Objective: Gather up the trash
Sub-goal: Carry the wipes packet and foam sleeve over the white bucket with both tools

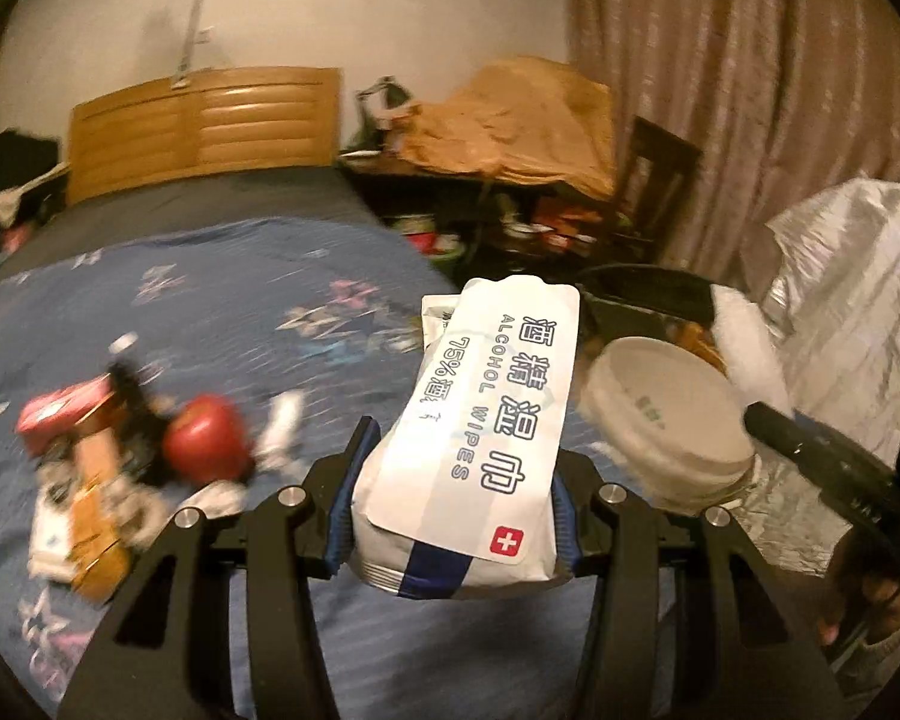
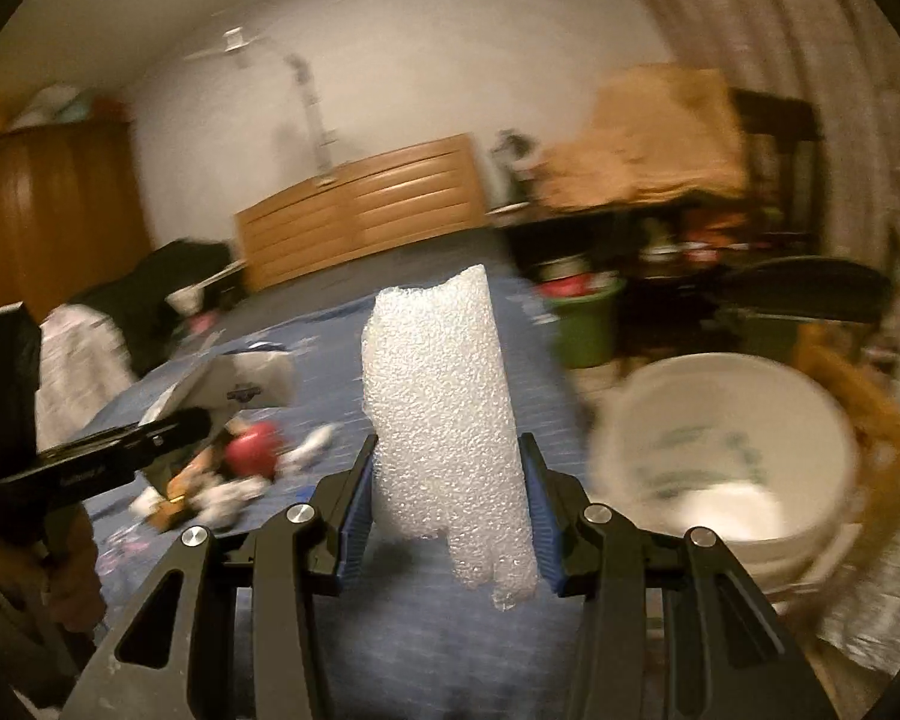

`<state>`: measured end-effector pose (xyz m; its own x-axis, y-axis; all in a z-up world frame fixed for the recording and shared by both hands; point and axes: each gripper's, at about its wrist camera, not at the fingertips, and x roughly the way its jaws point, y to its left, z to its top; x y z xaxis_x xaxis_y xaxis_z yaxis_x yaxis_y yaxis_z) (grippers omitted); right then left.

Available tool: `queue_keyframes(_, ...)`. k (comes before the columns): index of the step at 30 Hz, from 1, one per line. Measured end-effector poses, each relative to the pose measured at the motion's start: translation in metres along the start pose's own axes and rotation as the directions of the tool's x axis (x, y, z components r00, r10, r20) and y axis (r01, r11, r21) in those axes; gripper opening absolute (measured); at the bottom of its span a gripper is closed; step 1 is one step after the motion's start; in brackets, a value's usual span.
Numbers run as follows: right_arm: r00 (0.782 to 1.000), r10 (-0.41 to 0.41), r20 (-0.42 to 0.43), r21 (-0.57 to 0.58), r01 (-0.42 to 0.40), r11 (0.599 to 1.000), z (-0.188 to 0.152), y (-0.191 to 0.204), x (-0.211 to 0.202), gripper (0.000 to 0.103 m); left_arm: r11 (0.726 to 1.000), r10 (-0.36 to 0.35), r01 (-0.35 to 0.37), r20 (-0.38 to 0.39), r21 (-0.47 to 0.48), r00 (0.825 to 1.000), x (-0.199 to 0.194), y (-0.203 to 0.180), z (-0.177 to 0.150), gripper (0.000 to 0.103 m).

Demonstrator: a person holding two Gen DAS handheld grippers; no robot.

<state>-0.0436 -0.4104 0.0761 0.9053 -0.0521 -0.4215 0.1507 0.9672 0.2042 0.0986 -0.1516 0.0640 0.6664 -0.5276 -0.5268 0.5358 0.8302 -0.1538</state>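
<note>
My left gripper [image 1: 453, 480] is shut on a white alcohol wipes pack [image 1: 480, 420] and holds it above the blue bedspread [image 1: 210, 312]. My right gripper [image 2: 447, 480] is shut on a white foam sheet [image 2: 444, 414]; its tip also shows in the left wrist view [image 1: 744, 330]. A white bucket [image 1: 666, 414] stands to the right of the bed, with its open mouth [image 2: 726, 438] just right of the foam. A blurred trash pile [image 1: 120, 456] with a red apple [image 1: 207, 447] lies on the bed at left; it also shows in the right wrist view [image 2: 228, 474].
A silver foil bag [image 1: 852, 300] stands at the far right beside the bucket. A wooden headboard [image 1: 204, 120], a cluttered dark table [image 1: 510, 180] and a green bin [image 2: 582, 324] are farther back. A curtain [image 1: 750, 90] hangs at right.
</note>
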Motion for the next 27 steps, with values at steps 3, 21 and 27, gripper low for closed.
queue_keyframes(3,0.995,-0.104,0.012,0.028,0.104,0.994,0.010,-0.046,-0.013,0.046,0.997,-0.050,0.050,0.001,0.058,0.999,0.029,-0.040,0.017,0.048)
queue_keyframes(21,0.947,-0.314,-0.069,0.080,0.319,0.945,0.040,-0.177,0.008,0.046,0.965,-0.119,0.135,-0.085,0.223,0.989,0.163,-0.197,0.049,0.048)
queue_keyframes(27,0.948,-0.302,-0.098,0.066,0.309,0.949,0.042,-0.170,0.029,0.046,0.963,-0.107,0.133,-0.120,0.235,0.987,0.177,-0.206,0.043,0.048)
